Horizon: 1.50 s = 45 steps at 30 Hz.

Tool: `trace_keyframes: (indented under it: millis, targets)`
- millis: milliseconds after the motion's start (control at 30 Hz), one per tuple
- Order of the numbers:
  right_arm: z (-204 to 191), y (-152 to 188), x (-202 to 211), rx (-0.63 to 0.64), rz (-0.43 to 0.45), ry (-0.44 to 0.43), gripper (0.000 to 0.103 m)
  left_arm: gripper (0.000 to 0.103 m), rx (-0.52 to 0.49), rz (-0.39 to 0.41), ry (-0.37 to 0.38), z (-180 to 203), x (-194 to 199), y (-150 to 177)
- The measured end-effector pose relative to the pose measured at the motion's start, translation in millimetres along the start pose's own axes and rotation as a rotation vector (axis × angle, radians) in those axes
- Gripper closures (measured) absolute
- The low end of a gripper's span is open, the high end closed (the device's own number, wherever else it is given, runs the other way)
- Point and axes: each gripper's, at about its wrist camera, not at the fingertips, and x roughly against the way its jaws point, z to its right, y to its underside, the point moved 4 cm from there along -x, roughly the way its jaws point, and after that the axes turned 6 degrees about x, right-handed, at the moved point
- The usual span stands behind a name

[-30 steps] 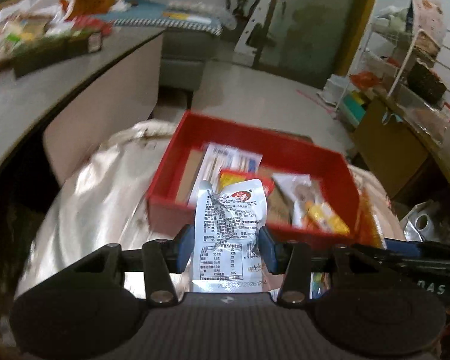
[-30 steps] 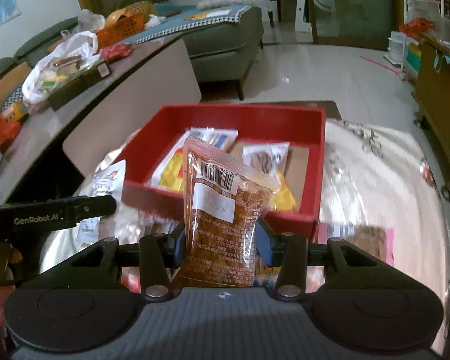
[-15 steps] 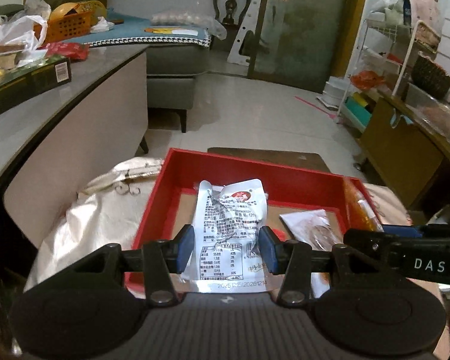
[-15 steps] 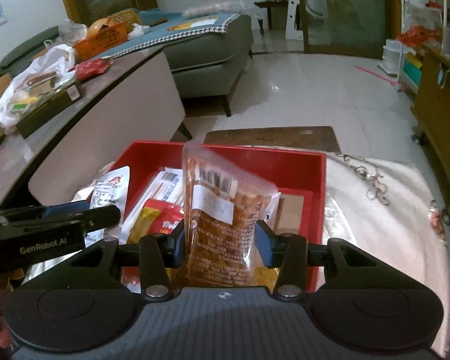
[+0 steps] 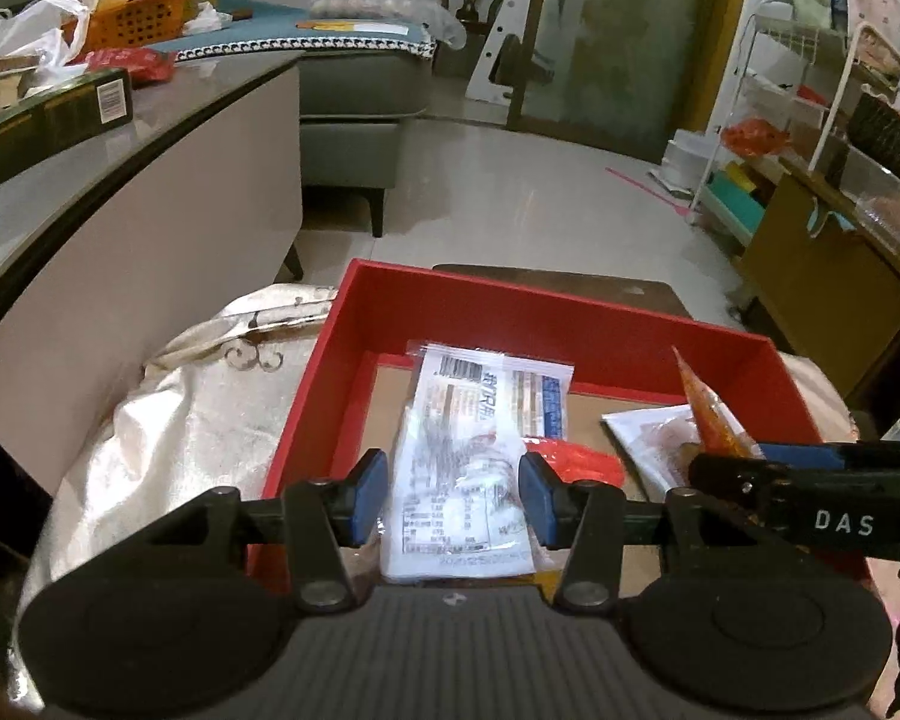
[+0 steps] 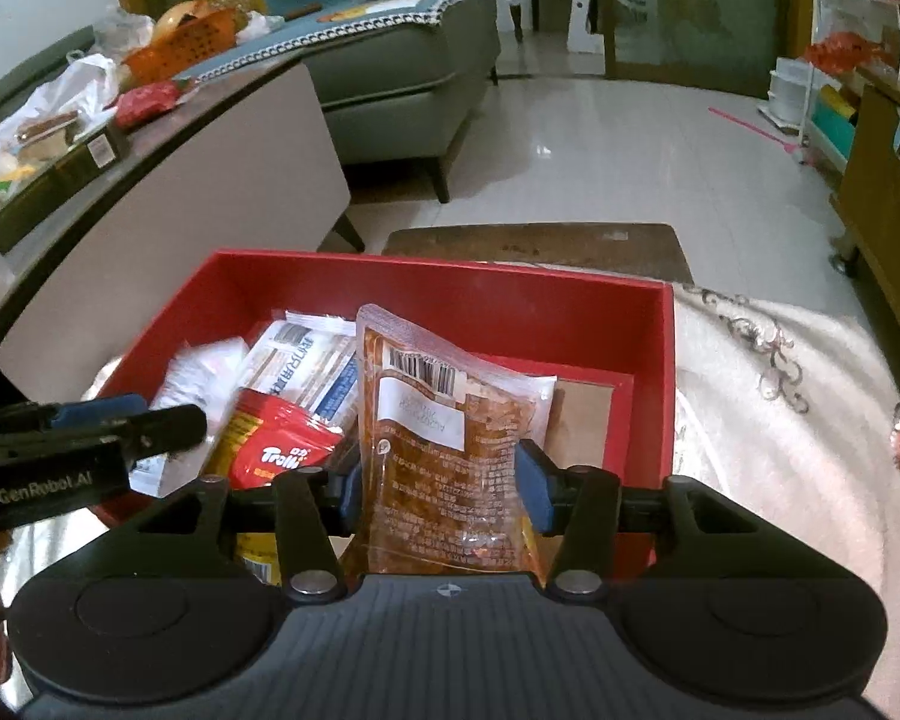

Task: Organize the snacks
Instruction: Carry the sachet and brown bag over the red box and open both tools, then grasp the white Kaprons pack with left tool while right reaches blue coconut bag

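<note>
The red box (image 6: 660, 360) sits on a shiny cream cloth (image 6: 780, 450). Its floor is brown card. Inside lie a white pack with blue print (image 6: 306, 366), a red candy bag (image 6: 282, 444) and more snacks under them.

The left gripper (image 5: 450, 495) points down into the near left part of the box. It pinches a white pouch (image 5: 456, 498) by both sides, and the pouch stands up between its blue pads (image 5: 366, 492). The picture of this pouch is blurry.

The right gripper (image 6: 441, 486) also points down into the box, just beside the left one. An orange-brown pouch (image 6: 444, 438) with a barcode stands between its pads. The jaws are opening, but the pads are touching the pouch's sides.
</note>
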Motion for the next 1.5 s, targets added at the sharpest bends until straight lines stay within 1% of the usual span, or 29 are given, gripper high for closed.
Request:
trace_keyframes:
  millis: [67, 300, 533, 633, 800, 933, 1100, 1233, 1300, 1400, 1500]
  targets:
    - [0.2, -0.8, -0.2, -0.001, 0.005, 0.006, 0.037, 0.061, 0.006, -0.004, 0.004, -1.7, 1.0, -0.9]
    - [2.0, -0.1, -1.6, -0.009, -0.002, 0.022, 0.036, 0.056, 0.06, -0.001, 0.008, -13.9, 6.7, -6.8]
    - [1.4, -3.2, 10.7, -0.008, 0.035, 0.045, 0.035, 0.054, 0.111, 0.005, 0.026, -25.1, 22.2, -11.8]
    - [-1.0, -4.9, 16.7, 0.0, 0.042, 0.046, 0.033, 0.051, 0.132, -0.002, 0.041, -30.8, 32.6, -8.3]
    - [-7.8, -4.3, 30.0, 0.026, 0.058, 0.054, 0.031, 0.049, 0.116, -0.017, 0.038, -37.2, 49.4, 4.2]
    - [-10.2, -1.2, 43.3, 0.027, 0.067, 0.05, 0.029, 0.048, 0.127, -0.045, 0.057, -44.2, 63.0, 18.7]
    - [-18.9, 8.3, 60.6, 0.045, 0.059, 0.032, 0.029, 0.048, 0.134, -0.112, 0.085, -41.1, 67.3, 42.6]
    - [-24.7, 22.5, 76.0, 0.064, 0.037, 0.024, 0.026, 0.047, 0.106, -0.179, 0.111, -25.2, 59.7, 62.0]
    - [-25.2, 31.2, 84.5, 0.067, 0.026, 0.018, 0.026, 0.047, 0.083, -0.197, 0.117, -14.4, 54.8, 67.8]
    - [-22.6, 45.0, 93.0, 0.059, 0.005, 0.008, 0.026, 0.047, 0.085, -0.227, 0.13, -0.6, 43.8, 73.0]
    - [-16.8, 57.6, 94.7, 0.058, -0.02, 0.012, 0.025, 0.047, 0.056, -0.251, 0.114, 14.4, 32.8, 80.9]
